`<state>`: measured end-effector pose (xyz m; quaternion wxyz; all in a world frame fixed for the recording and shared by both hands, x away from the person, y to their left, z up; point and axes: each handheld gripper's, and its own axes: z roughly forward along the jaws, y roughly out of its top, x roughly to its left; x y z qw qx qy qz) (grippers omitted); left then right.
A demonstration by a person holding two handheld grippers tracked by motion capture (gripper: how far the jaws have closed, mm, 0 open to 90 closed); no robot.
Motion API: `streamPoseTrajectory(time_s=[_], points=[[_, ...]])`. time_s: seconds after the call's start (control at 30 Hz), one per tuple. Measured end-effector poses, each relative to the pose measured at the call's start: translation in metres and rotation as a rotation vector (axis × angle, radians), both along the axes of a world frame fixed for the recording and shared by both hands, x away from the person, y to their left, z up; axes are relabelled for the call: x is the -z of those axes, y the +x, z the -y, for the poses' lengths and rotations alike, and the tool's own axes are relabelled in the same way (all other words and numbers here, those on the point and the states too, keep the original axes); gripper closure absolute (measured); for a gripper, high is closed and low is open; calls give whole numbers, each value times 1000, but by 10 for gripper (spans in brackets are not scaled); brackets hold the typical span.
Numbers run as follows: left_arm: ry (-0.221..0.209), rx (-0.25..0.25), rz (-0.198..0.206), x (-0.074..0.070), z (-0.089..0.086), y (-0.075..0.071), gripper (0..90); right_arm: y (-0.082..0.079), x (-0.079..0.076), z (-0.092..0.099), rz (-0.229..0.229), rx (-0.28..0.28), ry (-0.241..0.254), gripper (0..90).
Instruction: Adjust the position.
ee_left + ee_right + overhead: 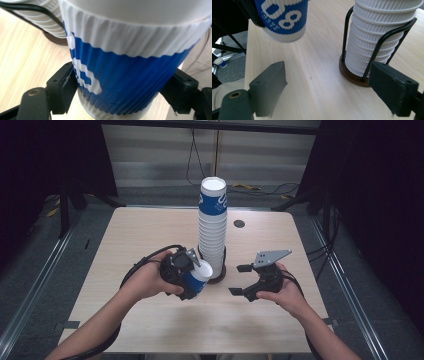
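Pale wood counter (150,320) carried cup stack (212,227) mid-way; left gripper (192,280) jaws clamped blue paper cup (197,279) w/ light, crushable wall, best held low; right gripper (241,279) jaws wide, empty.

Ribbed paper cup (125,75), matt pale wood table (150,230), black wire rack (384,40).

The left hand-held gripper (192,276) is a black body with a small grey plate on top, and a black cable loops from it toward 9 o'clock. The right hand-held gripper (242,279) is black too, topped by a grey three-cornered plate with small holes; its blocky dark jaws carry brass-coloured rivets.
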<state>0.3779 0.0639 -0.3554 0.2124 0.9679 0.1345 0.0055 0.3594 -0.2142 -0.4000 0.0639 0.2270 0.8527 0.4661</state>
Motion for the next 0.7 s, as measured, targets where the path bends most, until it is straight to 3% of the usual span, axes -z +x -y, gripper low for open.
streamPoseTrajectory(time_s=[0.07, 0.1, 0.13, 0.4, 0.63, 0.7], points=[[8, 6, -3, 2, 3, 0, 217, -1, 1, 0, 0, -8, 6, 140], [33, 27, 0, 2, 4, 1, 217, -2, 1, -1, -4, -11, 10, 140], [22, 13, -6, 4, 6, 0, 218, -3, 1, -1, -3, -18, 2, 140], [67, 55, -13, 9, 15, -1, 218, -3, 3, -2, -6, -31, -13, 140], [90, 43, -12, 15, 20, -1, 218, -1, 3, -9, -13, -59, -8, 140], [105, 53, -34, 15, 21, -1, 219, -1, 2, -11, -15, -63, -14, 140]])
